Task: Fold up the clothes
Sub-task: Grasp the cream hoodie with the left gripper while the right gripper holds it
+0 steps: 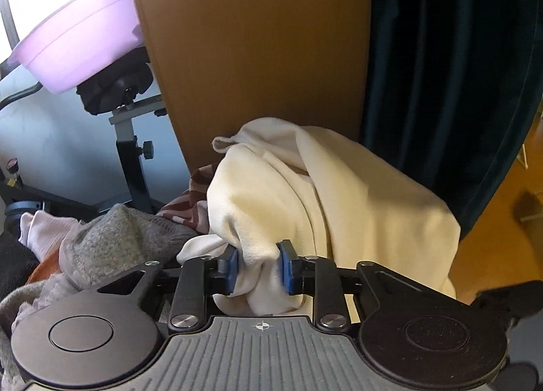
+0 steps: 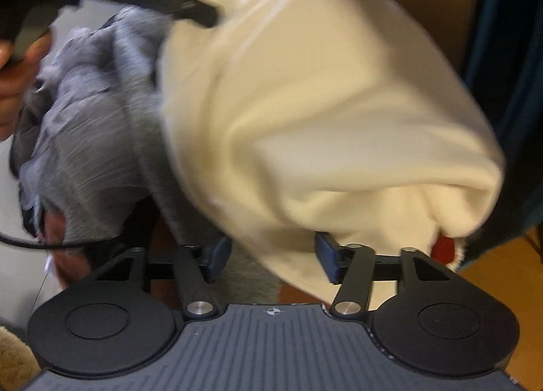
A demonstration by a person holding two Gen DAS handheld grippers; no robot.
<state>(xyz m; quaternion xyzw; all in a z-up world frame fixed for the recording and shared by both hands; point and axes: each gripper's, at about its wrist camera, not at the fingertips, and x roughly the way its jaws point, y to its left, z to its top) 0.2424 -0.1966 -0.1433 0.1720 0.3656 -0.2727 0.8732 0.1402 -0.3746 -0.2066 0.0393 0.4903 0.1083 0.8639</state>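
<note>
Behind everything, brown wooden panel [image 1: 258,51] standing upright with dark teal curtain [image 1: 451,85] hanging to its right, orange-brown floor [image 1: 502,228] showing beyond; far left, purple plastic basin [image 1: 74,38] tipped on top of black metal stand [image 1: 132,153]. Heaped below the panel, a pile of clothes: cream sweatshirt [image 1: 339,194] draped on top and to the right, grey knitted garment [image 1: 118,238] to its left, pale pink cloth [image 1: 40,228] at the far left edge, a brown-and-white patterned piece [image 1: 190,201] tucked between the grey knit and the cream one. Left tool [image 1: 258,267] nearly closed, blue pads [image 1: 234,265] pinching a bunched fold of the cream sweatshirt that bulges out above and below them. Right tool [image 2: 273,257] about half open, pads not pressing anything; lower edge of the cream sweatshirt [image 2: 322,112] hanging in front of the gap and over the right pad, grey knitted garment [image 2: 91,140] blurred to the left. Upper left in the right wrist view, left tool [image 2: 207,16] reaching into the top of the cream fabric, a person's hand [image 2: 13,85] on its handle at the frame edge
</note>
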